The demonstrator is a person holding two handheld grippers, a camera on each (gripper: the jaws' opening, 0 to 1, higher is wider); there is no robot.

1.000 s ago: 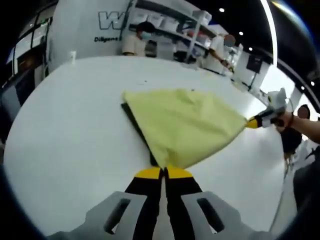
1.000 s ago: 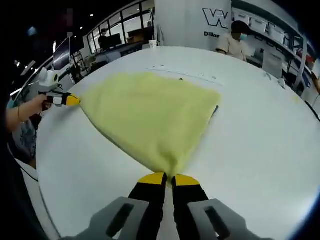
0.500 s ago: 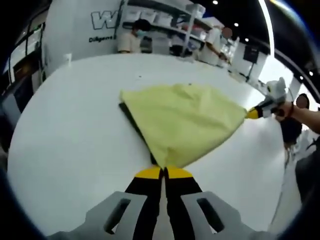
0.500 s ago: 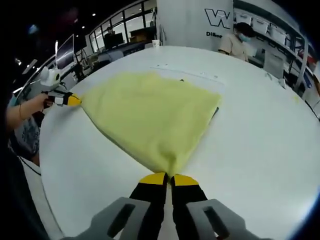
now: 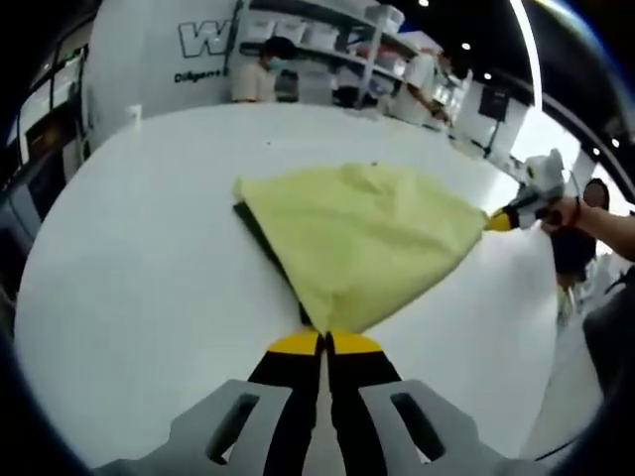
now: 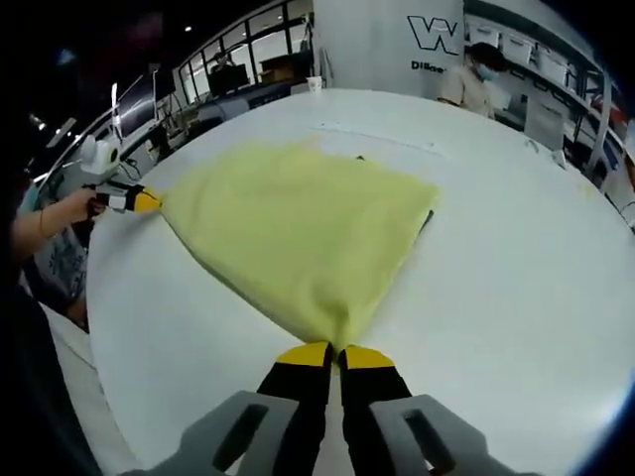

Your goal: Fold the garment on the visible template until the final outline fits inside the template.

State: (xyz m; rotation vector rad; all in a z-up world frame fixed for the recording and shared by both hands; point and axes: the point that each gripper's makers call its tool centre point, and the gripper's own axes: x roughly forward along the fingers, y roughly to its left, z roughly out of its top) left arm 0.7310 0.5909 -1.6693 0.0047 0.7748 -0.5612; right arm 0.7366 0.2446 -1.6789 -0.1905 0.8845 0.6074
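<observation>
Claw tips of the left claw were pressed together on one corner of the yellow garment, and the right claw pinched a neighbouring corner just the same, jaws closed with cloth between them. Between the two claws the garment was drawn out taut, fanning away from each claw across the white counter toward its far, wider edge.

From the left gripper view, the right claw came in from the right side, held by a hand at the garment's pointed corner. A dark template peeked out as a thin strip under the garment's left edge. From the right gripper view, the left claw sat at the left corner with a hand behind it, and the template showed as a dark sliver by the far right corner.

Bare counter lay wide on all sides of the garment. Beyond the counter's far rim stood shelves and a person.
</observation>
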